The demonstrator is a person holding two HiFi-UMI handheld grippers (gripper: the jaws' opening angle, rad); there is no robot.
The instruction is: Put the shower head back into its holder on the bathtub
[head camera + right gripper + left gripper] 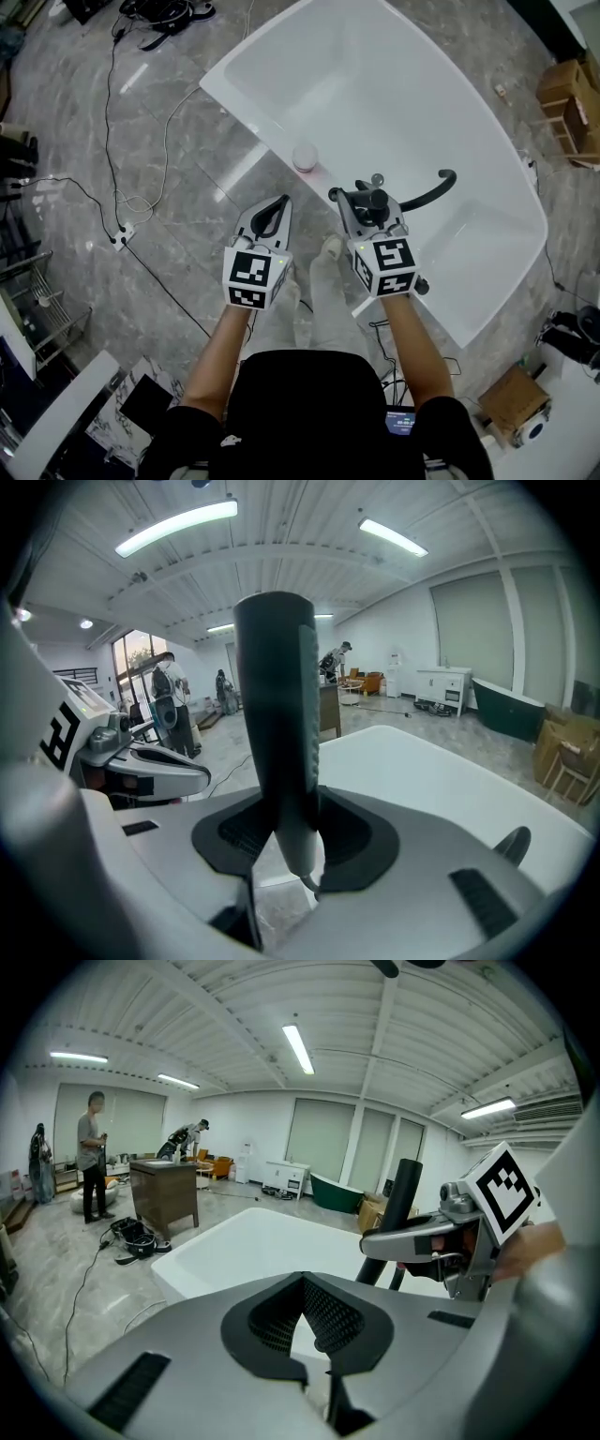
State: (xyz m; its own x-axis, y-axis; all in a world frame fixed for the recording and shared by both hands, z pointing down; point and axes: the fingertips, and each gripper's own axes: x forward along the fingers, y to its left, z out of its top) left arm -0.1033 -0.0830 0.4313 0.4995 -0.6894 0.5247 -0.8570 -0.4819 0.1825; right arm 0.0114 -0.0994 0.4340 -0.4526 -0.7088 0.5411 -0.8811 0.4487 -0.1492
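Transport step: the right gripper jaws pinch the black shower head upright near the bathtub rim, the left gripper jaws are pressed together empty; next, probably align the handle with its holder and lower it in.

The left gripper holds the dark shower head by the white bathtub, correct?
No: the right gripper holds the dark shower head by the white bathtub, as the right gripper view shows. The left gripper is shut and empty.
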